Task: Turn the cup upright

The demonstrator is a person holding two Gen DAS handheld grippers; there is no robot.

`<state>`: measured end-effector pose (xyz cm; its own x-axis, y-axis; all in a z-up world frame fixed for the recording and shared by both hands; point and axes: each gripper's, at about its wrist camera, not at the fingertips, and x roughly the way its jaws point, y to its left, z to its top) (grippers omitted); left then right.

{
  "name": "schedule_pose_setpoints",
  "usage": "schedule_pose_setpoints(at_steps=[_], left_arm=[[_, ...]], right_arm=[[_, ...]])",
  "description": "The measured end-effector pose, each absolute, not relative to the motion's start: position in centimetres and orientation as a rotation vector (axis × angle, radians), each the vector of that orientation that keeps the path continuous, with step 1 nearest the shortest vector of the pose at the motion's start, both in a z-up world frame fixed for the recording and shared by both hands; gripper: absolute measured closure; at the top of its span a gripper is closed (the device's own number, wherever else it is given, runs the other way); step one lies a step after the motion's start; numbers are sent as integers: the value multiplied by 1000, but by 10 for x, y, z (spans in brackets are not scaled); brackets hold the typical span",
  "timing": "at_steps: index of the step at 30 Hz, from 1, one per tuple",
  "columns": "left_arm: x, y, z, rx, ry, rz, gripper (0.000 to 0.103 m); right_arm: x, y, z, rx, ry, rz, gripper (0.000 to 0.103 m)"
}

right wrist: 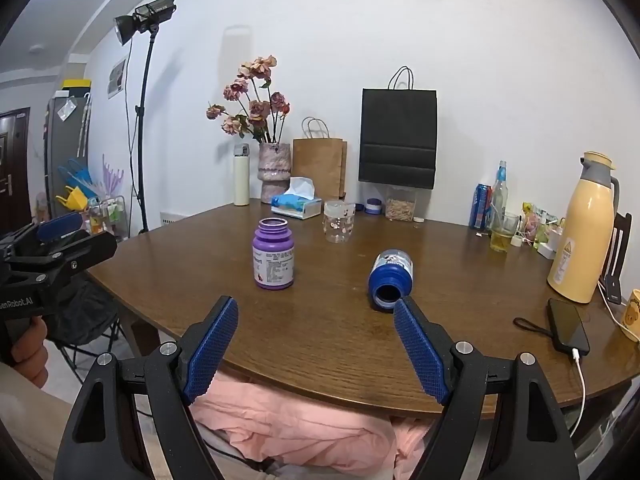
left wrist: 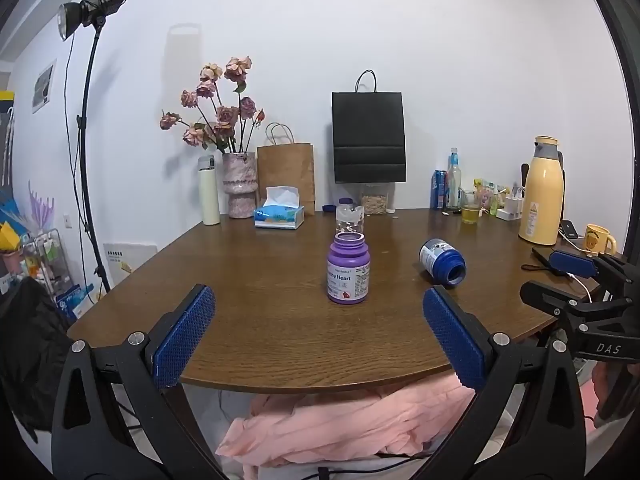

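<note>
A blue bottle-like cup (left wrist: 442, 261) lies on its side on the wooden table (left wrist: 260, 320), its open mouth toward me; it also shows in the right wrist view (right wrist: 390, 280). A purple bottle (left wrist: 348, 270) stands upright with no lid at the table's middle, also in the right wrist view (right wrist: 273, 255). A clear glass (right wrist: 339, 221) stands upright behind them. My left gripper (left wrist: 318, 320) is open and empty above the front edge. My right gripper (right wrist: 316, 332) is open and empty, its right finger tip close in front of the blue cup's mouth.
At the back stand a vase of flowers (left wrist: 239, 184), a tissue box (left wrist: 279, 212), paper bags (left wrist: 368, 138), a white flask (left wrist: 209, 190). At right are a yellow thermos (right wrist: 582, 232), drinks, a yellow mug (left wrist: 598, 239) and a charging phone (right wrist: 568, 326). A light stand (left wrist: 86, 140) stands left.
</note>
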<state>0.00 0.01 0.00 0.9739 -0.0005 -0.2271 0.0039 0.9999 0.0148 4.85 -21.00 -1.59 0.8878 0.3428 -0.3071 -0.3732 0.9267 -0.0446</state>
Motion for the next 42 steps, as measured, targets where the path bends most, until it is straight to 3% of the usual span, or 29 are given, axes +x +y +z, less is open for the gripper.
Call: schedule_pose_setpoints(at_steps=[42], left_arm=[[-15, 0, 9, 49, 97, 19, 0]], right_arm=[[34, -219, -3, -59, 196, 368, 18]])
